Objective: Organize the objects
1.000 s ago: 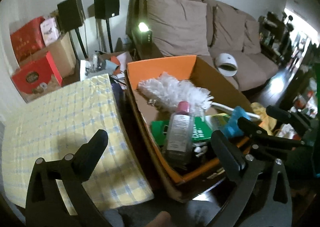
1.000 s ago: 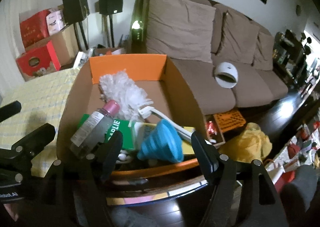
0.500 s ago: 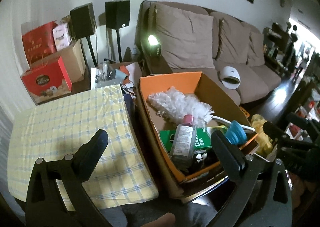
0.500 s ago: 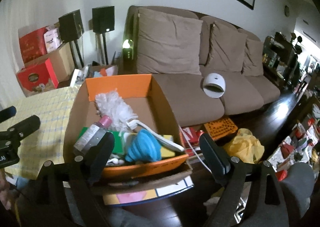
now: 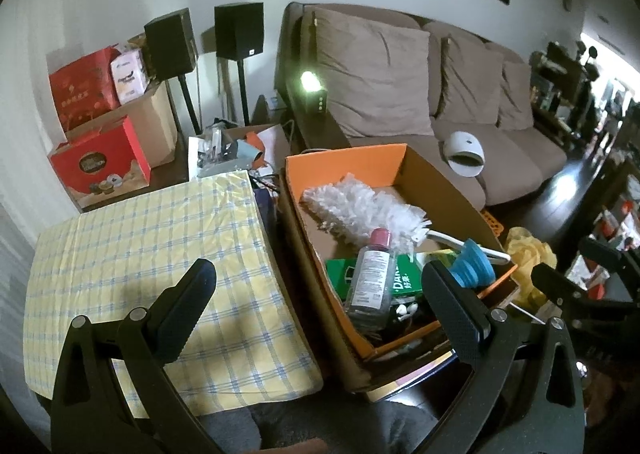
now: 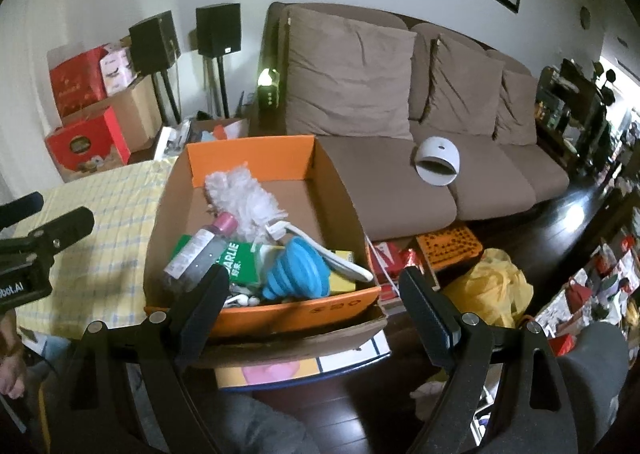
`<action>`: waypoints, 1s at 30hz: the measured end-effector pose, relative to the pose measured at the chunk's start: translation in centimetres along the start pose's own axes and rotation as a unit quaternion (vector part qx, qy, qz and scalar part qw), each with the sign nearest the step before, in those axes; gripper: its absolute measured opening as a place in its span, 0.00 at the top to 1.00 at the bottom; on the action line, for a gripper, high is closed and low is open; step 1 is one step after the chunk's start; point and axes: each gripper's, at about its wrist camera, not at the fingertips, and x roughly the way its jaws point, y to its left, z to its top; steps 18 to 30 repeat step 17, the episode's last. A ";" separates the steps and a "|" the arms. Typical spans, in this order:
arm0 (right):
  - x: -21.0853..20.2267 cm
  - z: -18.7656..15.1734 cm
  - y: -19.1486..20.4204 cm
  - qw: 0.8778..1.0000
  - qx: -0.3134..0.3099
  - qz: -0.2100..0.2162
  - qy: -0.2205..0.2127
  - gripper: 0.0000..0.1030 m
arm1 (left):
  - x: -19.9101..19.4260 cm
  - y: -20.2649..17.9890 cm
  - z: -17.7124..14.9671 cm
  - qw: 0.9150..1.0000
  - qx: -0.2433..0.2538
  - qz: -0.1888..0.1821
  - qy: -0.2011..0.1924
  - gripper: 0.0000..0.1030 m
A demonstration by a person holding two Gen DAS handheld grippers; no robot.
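An open cardboard box (image 5: 348,161) (image 6: 248,157) with an orange inner flap holds a white duster (image 5: 360,209) (image 6: 240,197), a clear bottle with a pink cap (image 5: 370,282) (image 6: 200,250), a green packet (image 5: 338,278) (image 6: 240,266) and a blue collapsible funnel (image 5: 472,268) (image 6: 298,274). My left gripper (image 5: 316,282) hangs open above the gap between the table and the box, with nothing held. Over the box's near edge my right gripper (image 6: 314,282) is open and empty too. Each gripper shows at the edge of the other's view.
A table with a yellow checked cloth (image 5: 140,246) stands left of the box. Behind is a brown sofa (image 5: 380,73) with a white domed device (image 5: 464,149). Red boxes (image 5: 100,161) and speakers (image 5: 240,29) fill the far left. A yellow bag (image 6: 492,290) and an orange tray (image 6: 448,246) lie on the dark floor.
Both grippers have risen and drawn back from the box, which now looks smaller. The right jaws have spread wider. The blue funnel stays in the box.
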 end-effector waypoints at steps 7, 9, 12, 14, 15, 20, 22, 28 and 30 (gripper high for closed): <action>0.0 -0.1 0.2 1.000 -0.004 0.003 0.000 0.14 | -0.1 0.1 -0.1 1.000 0.004 -0.001 -0.001 0.00; 0.0 -0.1 0.2 1.000 -0.004 0.003 -0.001 0.14 | -0.1 -0.1 -0.1 1.000 0.009 -0.003 0.000 0.00; 0.0 -0.1 0.2 1.000 -0.005 0.003 0.000 0.14 | -0.1 -0.4 -0.2 1.000 0.014 -0.006 0.002 0.00; 0.0 -0.1 0.2 1.000 -0.006 0.003 0.001 0.14 | -0.1 -0.5 -0.1 1.000 0.014 -0.007 0.004 0.00; -0.1 0.0 0.2 1.000 -0.006 0.002 0.001 0.14 | 0.0 -0.5 -0.1 1.000 0.014 -0.008 0.007 0.00; -0.1 0.0 0.3 1.000 -0.006 0.002 0.001 0.14 | 0.1 -0.4 -0.1 1.000 0.010 -0.005 0.010 0.00; -0.1 0.0 0.3 1.000 -0.006 0.002 0.001 0.14 | 0.1 -0.4 -0.1 1.000 0.010 -0.005 0.010 0.00; -0.1 0.0 0.3 1.000 -0.006 0.002 0.001 0.14 | 0.1 -0.4 -0.1 1.000 0.010 -0.005 0.010 0.00; -0.1 0.0 0.3 1.000 -0.006 0.002 0.001 0.14 | 0.1 -0.4 -0.1 1.000 0.010 -0.005 0.010 0.00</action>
